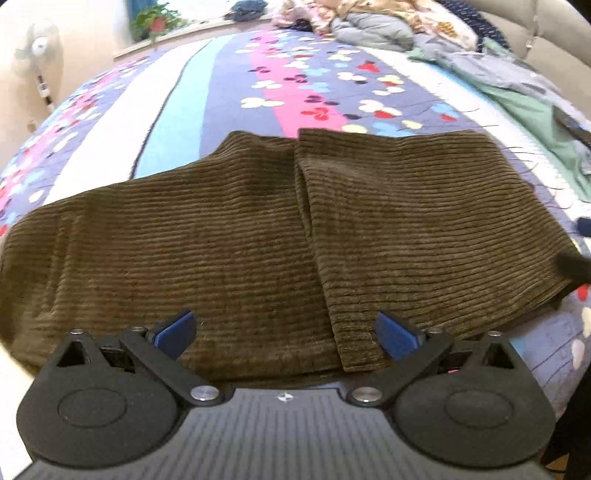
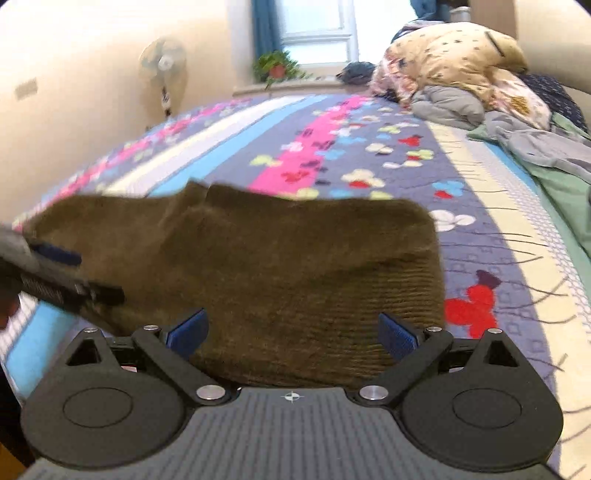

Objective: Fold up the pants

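Left hand-held gripper (image 1: 284,334) spread wide, empty, over near edge of olive corduroy pants (image 1: 258,236). Pants folded, flat on floral bedspread (image 1: 229,85); no readable label.

Right wrist view: right hand-held gripper (image 2: 293,334) spread wide, empty, over pants' (image 2: 280,266) near edge. Left hand-held gripper (image 2: 55,273) at pants' left side. Blurred; no writing legible.

Soft indoor light; the window (image 2: 319,26) glares white. The right wrist view is motion-blurred, fisheye-bent at edges.
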`<action>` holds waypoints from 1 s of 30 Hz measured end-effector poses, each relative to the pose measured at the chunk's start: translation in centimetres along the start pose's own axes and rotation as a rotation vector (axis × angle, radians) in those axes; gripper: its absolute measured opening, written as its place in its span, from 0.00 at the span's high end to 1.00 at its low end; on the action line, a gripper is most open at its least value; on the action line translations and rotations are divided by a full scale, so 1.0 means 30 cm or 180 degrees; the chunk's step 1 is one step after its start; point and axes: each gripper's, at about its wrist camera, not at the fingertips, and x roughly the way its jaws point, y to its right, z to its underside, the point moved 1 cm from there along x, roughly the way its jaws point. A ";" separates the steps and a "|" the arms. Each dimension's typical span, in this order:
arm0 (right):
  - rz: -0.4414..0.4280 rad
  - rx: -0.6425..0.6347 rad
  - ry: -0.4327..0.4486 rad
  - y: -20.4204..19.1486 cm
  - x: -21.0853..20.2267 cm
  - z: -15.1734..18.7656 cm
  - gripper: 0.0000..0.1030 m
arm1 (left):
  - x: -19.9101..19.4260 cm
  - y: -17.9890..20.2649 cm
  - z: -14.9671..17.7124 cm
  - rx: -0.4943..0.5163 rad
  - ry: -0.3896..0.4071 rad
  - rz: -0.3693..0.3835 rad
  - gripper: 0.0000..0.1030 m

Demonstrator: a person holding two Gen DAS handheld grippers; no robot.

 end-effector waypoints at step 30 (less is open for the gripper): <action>-0.0114 0.1858 0.0210 0.485 -0.354 0.144 0.04 | -0.094 0.408 -0.046 -0.1910 -0.0512 0.0960 0.00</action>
